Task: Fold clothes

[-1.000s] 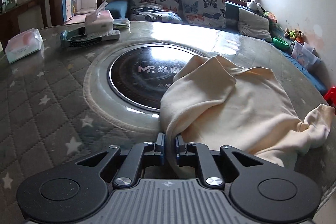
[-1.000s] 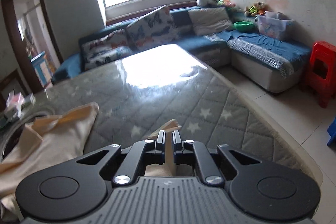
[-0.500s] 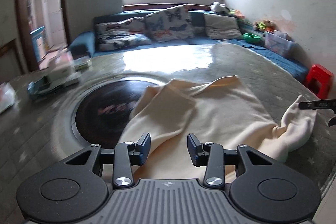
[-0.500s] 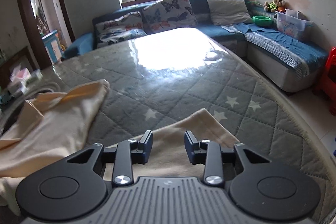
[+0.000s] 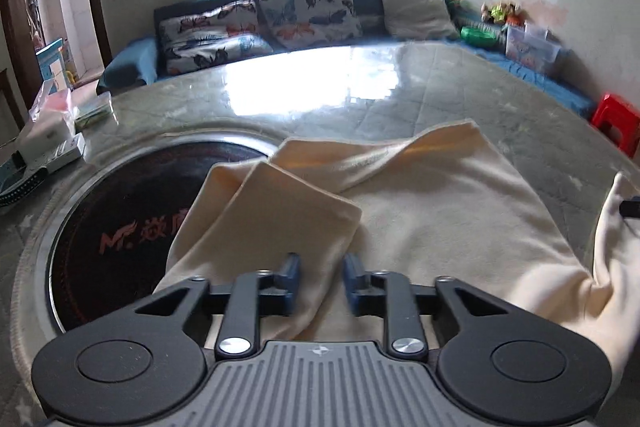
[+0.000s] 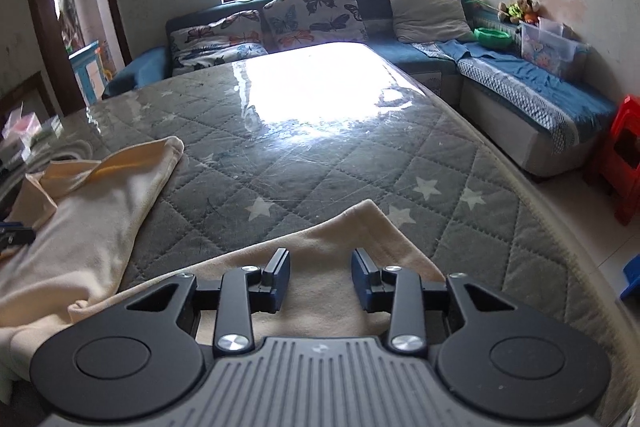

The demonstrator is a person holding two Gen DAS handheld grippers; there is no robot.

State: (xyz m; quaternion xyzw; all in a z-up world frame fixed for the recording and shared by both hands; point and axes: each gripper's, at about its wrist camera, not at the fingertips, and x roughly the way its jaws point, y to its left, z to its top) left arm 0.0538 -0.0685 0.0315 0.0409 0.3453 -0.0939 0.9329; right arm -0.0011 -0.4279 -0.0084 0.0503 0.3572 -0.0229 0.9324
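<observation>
A cream garment [image 5: 432, 227] lies spread on the quilted, glass-topped table [image 5: 360, 87], partly over the black round hotplate [image 5: 132, 211]. One sleeve is folded across it toward the left. My left gripper [image 5: 320, 279] is open just above the folded sleeve, with nothing between its fingers. In the right wrist view the other cream sleeve [image 6: 332, 259] lies flat below my right gripper [image 6: 320, 277], which is open and empty. The garment's body [image 6: 92, 211] stretches away to the left.
Tissue boxes and a power strip [image 5: 48, 143] sit at the table's left edge. A blue sofa with butterfly cushions [image 6: 312, 11] runs behind the table and along the right wall. A red stool [image 6: 624, 155] stands on the floor at the right.
Both grippers were shut on cream cloth a second ago; both have opened and let it go. The left sleeve now lies folded over the body, and the right sleeve lies flat.
</observation>
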